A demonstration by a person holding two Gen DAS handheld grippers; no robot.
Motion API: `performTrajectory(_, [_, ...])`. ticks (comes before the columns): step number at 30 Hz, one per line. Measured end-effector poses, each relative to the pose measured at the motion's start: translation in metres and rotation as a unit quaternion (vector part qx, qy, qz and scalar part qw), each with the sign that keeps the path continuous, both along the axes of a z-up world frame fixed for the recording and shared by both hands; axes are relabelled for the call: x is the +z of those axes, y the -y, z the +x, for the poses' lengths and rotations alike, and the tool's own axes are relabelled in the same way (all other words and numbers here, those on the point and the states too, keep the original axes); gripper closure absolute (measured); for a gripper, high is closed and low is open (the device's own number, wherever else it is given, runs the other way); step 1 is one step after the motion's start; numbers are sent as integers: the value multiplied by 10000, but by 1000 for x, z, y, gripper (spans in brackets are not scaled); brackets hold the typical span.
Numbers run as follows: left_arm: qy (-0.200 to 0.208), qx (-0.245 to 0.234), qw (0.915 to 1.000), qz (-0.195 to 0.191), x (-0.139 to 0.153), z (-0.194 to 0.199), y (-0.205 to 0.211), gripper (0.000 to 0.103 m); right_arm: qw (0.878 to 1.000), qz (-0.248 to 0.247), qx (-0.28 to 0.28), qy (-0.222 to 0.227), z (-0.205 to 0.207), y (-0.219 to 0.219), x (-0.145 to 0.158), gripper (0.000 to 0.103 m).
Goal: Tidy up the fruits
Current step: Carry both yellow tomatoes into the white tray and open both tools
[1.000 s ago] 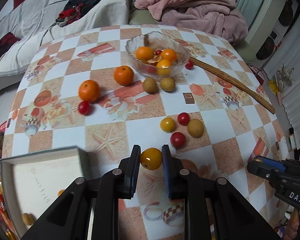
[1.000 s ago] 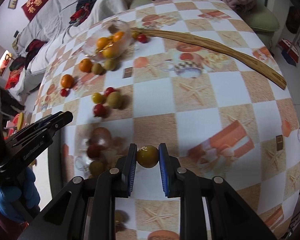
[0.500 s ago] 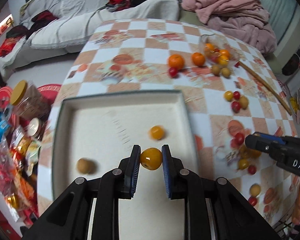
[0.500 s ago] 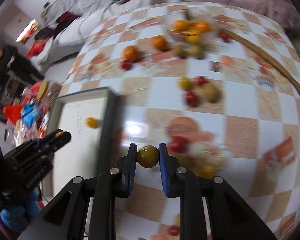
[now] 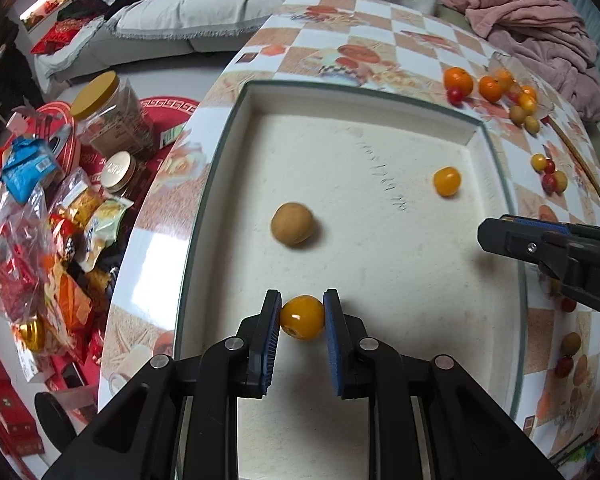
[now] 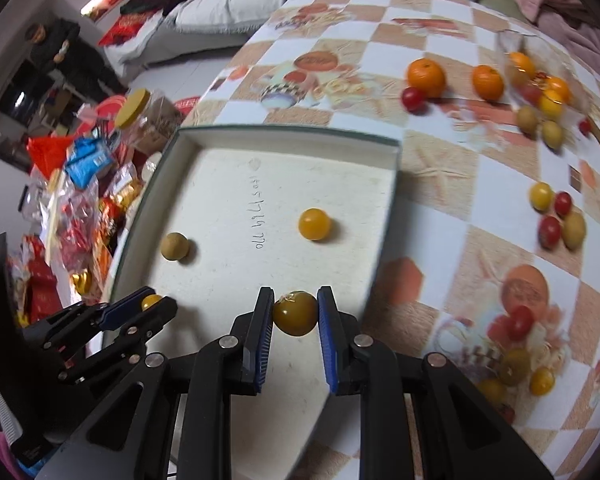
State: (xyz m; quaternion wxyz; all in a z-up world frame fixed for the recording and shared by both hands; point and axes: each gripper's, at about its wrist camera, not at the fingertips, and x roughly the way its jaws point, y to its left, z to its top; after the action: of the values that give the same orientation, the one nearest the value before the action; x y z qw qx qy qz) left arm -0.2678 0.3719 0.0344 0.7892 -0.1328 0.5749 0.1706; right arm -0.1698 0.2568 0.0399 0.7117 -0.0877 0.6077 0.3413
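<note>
while both claws hung over the shallow white tray [image 5: 476,132], each one was clamped on a small round fruit: the left claw [image 5: 302,317] gripped a yellow-orange tomato [image 5: 302,317] between its blue pads, above the near part of the tray floor, and the right claw [image 6: 294,313] pinched a darker, olive-yellow fruit [image 6: 294,313] over the tray's near right edge. inside the tray lay a tan brown fruit [image 5: 291,223] near the middle and a yellow tomato [image 5: 446,181] toward the far right corner, well apart from each other. the tray sat on a round table [image 6: 432,216] with a checked cloth. beyond the tray's far corner, two oranges [image 6: 426,72] sat beside a red cherry tomato [image 6: 412,98], near a glass bowl [image 6: 518,50] holding more fruit. a small cluster of yellow, red and tan fruits [image 6: 556,218] lay further right on the cloth. bags of snacks [image 5: 40,216] and jars were piled on the floor left of the table.
</note>
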Motion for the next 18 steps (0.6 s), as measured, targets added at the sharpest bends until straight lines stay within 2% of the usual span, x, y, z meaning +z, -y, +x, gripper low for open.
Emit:
performTrajectory(7, [-113, 95, 9999, -33, -9, -3, -3, 80, 9994, -271, 197, 102, 7, -16, -15, 79])
performTrajectory(16, [-159, -45, 9998, 145, -9, -3, 0, 79, 9976, -498, 369, 316, 4, -22, -23, 76])
performTrajectory(18, [-185, -56, 9996, 214, -9, -4, 1, 67, 9977, -459, 408, 285, 4, -23, -22, 71])
